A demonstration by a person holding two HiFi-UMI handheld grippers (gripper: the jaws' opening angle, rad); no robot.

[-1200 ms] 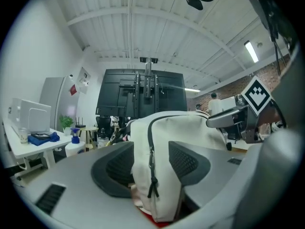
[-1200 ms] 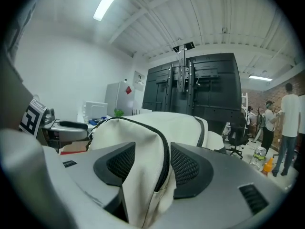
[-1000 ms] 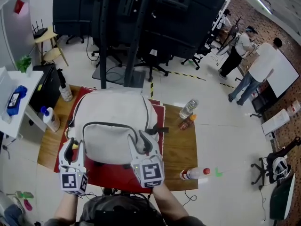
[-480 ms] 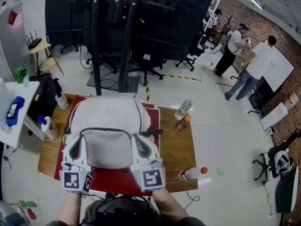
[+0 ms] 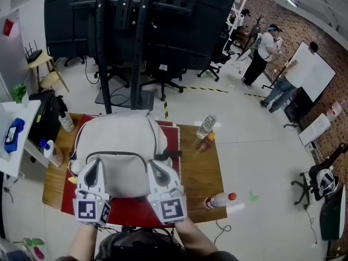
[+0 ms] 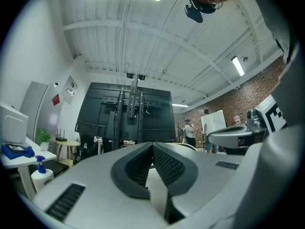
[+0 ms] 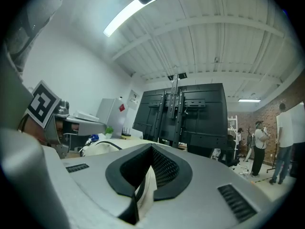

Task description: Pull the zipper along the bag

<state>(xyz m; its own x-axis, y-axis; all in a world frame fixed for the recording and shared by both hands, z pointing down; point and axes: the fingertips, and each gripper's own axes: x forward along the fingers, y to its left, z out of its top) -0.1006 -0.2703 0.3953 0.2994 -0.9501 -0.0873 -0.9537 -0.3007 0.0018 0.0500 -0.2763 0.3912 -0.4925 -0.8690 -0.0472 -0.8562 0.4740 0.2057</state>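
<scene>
A pale grey backpack [image 5: 120,140] lies on a red mat [image 5: 173,145] on a wooden table [image 5: 198,173]. Its dark zipper [image 5: 117,155] curves across the near pocket. My left gripper [image 5: 93,165] is over the pocket's left end and my right gripper [image 5: 154,167] over its right end, near a black strap. Both are shut. In the left gripper view the left gripper [image 6: 152,144] has its pads pressed together at the tips, pointing level across the room. The right gripper [image 7: 152,148] looks the same, with the backpack [image 7: 102,147] low at its left. I see nothing pinched at either tip.
A clear bottle [image 5: 206,126] and an orange bottle [image 5: 205,142] stand right of the mat. A red-capped bottle [image 5: 219,200] lies at the table's near right corner. Spray bottles [image 5: 53,152] stand at the left edge. A black frame stands behind the table, with people far right.
Both grippers' jaws stood open a second ago and have closed. Both grippers now sit slightly nearer the bag's front edge in the head view.
</scene>
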